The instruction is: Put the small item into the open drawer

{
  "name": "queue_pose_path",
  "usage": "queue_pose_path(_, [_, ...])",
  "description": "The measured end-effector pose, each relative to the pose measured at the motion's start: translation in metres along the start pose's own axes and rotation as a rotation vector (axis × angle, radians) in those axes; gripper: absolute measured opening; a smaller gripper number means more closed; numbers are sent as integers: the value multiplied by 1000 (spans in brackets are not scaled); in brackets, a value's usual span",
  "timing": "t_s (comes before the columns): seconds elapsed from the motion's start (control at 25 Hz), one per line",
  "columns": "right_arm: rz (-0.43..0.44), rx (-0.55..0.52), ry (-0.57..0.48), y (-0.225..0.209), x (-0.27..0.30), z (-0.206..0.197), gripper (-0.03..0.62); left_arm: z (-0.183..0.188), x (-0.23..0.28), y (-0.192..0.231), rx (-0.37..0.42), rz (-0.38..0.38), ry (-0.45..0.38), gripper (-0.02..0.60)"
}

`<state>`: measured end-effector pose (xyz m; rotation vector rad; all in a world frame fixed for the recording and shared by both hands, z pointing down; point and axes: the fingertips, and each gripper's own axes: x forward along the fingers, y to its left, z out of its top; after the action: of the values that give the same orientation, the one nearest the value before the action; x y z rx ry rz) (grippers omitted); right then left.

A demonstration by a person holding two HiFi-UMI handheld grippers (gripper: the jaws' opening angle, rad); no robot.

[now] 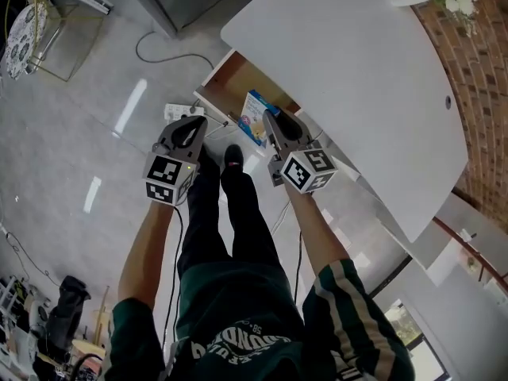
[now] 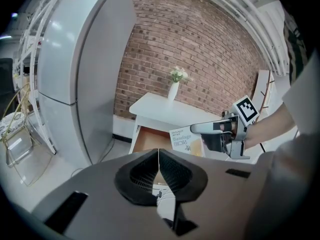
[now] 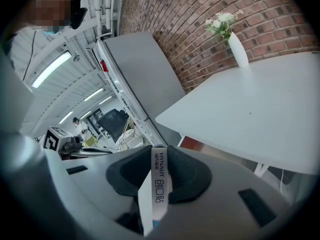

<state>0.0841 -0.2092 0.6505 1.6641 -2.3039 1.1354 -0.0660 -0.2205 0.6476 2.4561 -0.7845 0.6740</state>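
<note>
My right fingers [image 3: 187, 176] pinch the thin box [image 1: 255, 119] by its flat sides, holding it over the open drawer [image 1: 234, 82] below the desk [image 1: 349, 78] so it can drop straight in, while my left fingers [image 2: 140, 176], pressed together and empty, wait alongside.

The small box [image 3: 159, 186] is thin and white, with a bit of blue and some writing on its edge. It stands up on its thin side, pinched between the jaws of the right gripper [image 3: 160, 156]. The open drawer [image 1: 236, 82] is brown inside. It sits just past that gripper's tips.
</note>
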Motion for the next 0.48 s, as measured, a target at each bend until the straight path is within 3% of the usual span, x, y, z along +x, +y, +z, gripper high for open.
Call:
queue_pose_path(0.28, [-55,-27,9,-31,26,-25,107,-19,27,5,-6,-23,2,20])
queue_pose_path(0.48, [-56,-153,57,-40,51,-37,107,-38,38,8,-13,-36,15,20])
